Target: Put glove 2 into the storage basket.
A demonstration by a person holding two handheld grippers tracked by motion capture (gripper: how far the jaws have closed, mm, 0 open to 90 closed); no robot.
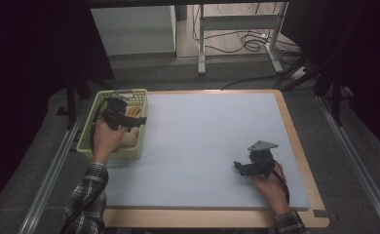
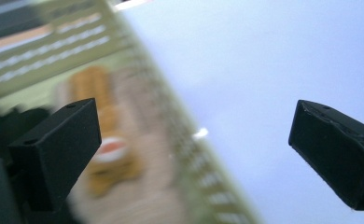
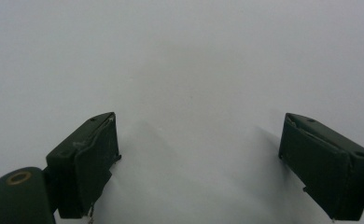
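Writing: none readable on any item; the left gripper view is blurred.
Right gripper (image 1: pixel 242 167): near right, over the pale blue mat (image 1: pixel 212 141), jaws spread wide with nothing between them.
Left gripper (image 1: pixel 135 120): far left, above the basket, jaws released and empty.
Basket (image 1: pixel 87 138): pale green plastic with slotted walls, at the mat's left edge.
Basket contents: an orange, carrot-like piece (image 1: pixel 134 112) at the far end and a tan, rounded item (image 1: pixel 130 136) nearer; the blur leaves their kind unclear.
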